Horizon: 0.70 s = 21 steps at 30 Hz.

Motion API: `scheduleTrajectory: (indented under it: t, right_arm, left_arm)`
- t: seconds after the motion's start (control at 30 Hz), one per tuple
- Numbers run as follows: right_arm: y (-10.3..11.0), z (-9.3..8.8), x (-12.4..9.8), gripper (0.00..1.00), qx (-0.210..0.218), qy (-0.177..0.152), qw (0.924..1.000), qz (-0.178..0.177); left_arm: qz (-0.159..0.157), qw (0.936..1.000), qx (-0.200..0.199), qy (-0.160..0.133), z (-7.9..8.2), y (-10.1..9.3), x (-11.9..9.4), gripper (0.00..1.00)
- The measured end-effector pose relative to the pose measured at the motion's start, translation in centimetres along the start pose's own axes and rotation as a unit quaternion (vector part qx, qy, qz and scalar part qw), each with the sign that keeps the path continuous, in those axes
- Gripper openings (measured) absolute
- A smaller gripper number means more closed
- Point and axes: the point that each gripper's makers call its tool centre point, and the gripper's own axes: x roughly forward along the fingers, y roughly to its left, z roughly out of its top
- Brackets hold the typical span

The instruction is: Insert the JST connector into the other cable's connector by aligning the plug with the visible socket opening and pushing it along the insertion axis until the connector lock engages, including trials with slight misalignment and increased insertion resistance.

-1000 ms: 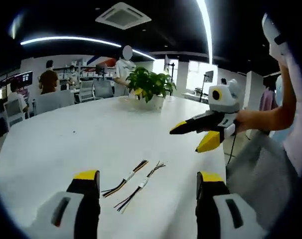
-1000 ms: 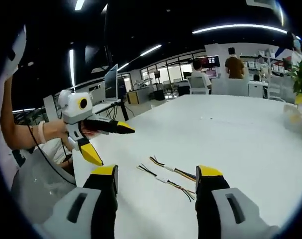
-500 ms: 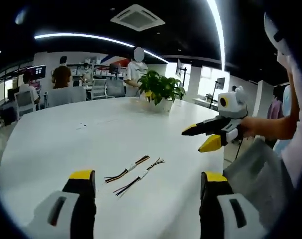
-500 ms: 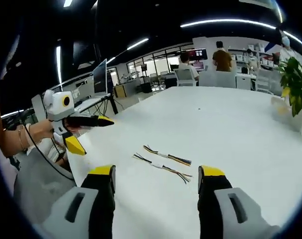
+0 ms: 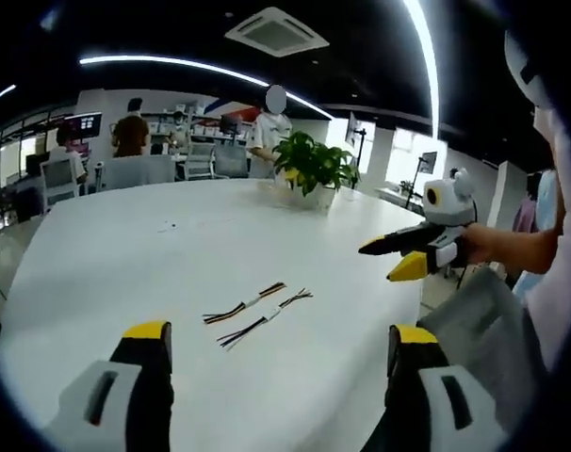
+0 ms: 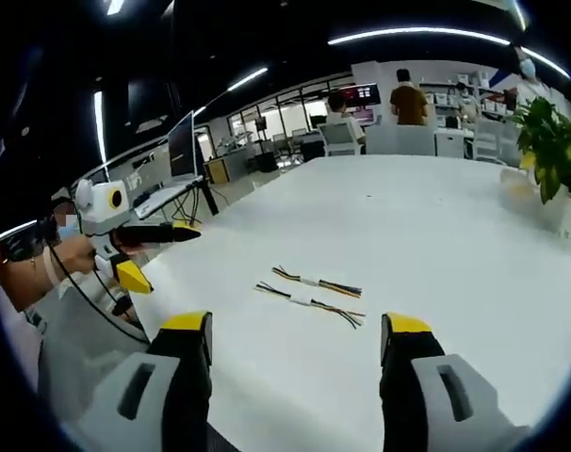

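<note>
Both cables [image 5: 257,311] lie untouched between open claws [image 6: 295,334].

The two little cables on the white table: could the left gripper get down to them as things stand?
Probably yes. The two cables lie side by side on the bare table, ahead of the left gripper, whose jaws stand open and hold nothing.

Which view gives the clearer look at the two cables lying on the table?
The right gripper view: the two cables lie nearly centred between its open jaws on the white table, with their white connectors and splayed wire ends distinct. The left gripper view shows the same pair a little smaller and left of centre.
</note>
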Motion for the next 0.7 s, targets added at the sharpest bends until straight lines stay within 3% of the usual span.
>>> scheduleTrajectory:
  t: [0.4, 0.7]
  right_arm:
    - [1.2, -1.5, 0.1, 0.91, 0.005, 0.024, 0.9997, -0.003]
    - [1.5, -2.1, -0.3, 0.93, -0.002, 0.036, 0.9993, -0.002]
  left_arm:
    - [0.006, 0.9996, -0.028, -0.001, -0.9, -0.9, -1.0, 0.99]
    - [0.015, 0.9993, -0.033, 0.009, -1.7, -1.3, -1.0, 0.99]
